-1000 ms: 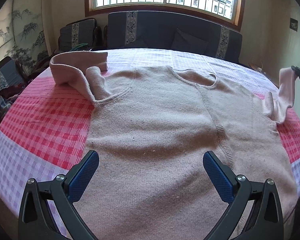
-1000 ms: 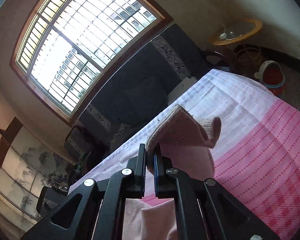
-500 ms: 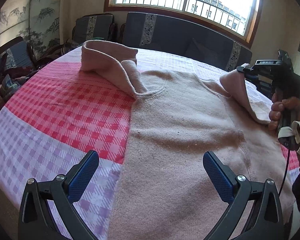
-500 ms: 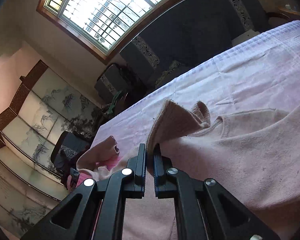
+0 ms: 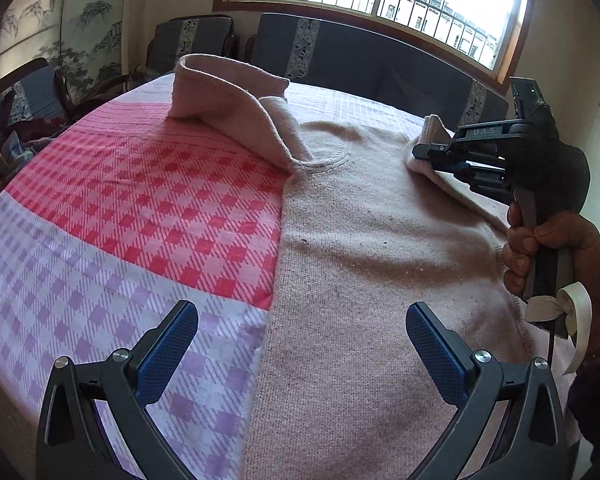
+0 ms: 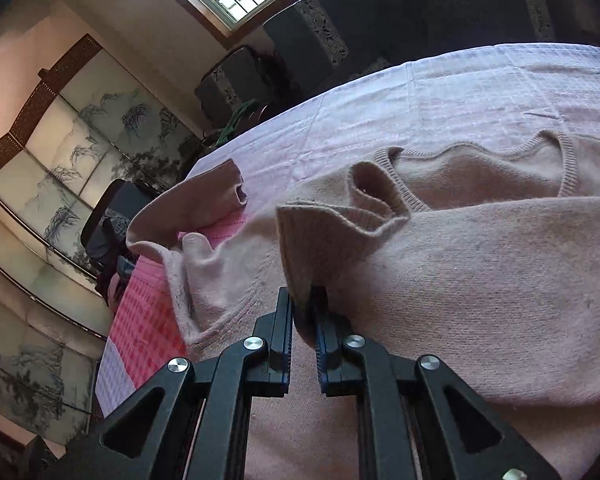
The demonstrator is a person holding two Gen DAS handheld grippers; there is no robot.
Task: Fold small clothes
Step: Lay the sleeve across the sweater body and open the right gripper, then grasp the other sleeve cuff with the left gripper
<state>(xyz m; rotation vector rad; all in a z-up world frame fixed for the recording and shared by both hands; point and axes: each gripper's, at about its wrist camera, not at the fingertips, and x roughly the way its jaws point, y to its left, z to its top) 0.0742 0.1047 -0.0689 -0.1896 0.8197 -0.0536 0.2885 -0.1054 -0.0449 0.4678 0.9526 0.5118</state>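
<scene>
Bench (image 5: 112,216): we see it covered by a checked cloth in red, lilac and white bands; it carries the whole garment.
Sweater (image 5: 380,264): pink knit, lying flat on the bench, neckline toward the window, hem toward us. In the left wrist view its body fills the middle and right of the cloth.
Far sleeve (image 5: 228,100): the sleeve on the left of that view bends up from the shoulder and lies on the red checks, cuff end raised.
Near sleeve (image 6: 332,236): we see it folded in over the chest, its ribbed cuff bunched just below the neckline (image 6: 540,152).
Left tongs (image 5: 302,354): spread wide and empty, hovering above the hem area; the blue pads touch nothing.
Right tongs (image 6: 303,322): the jaws have just been opening a little. The gap is narrow and the near sleeve sits between the pads; the fabric touches the right pad, and whether the left pad presses it we cannot tell.
Hand (image 5: 540,256): it grips the handle of the right tongs at the right edge of the left wrist view.
</scene>
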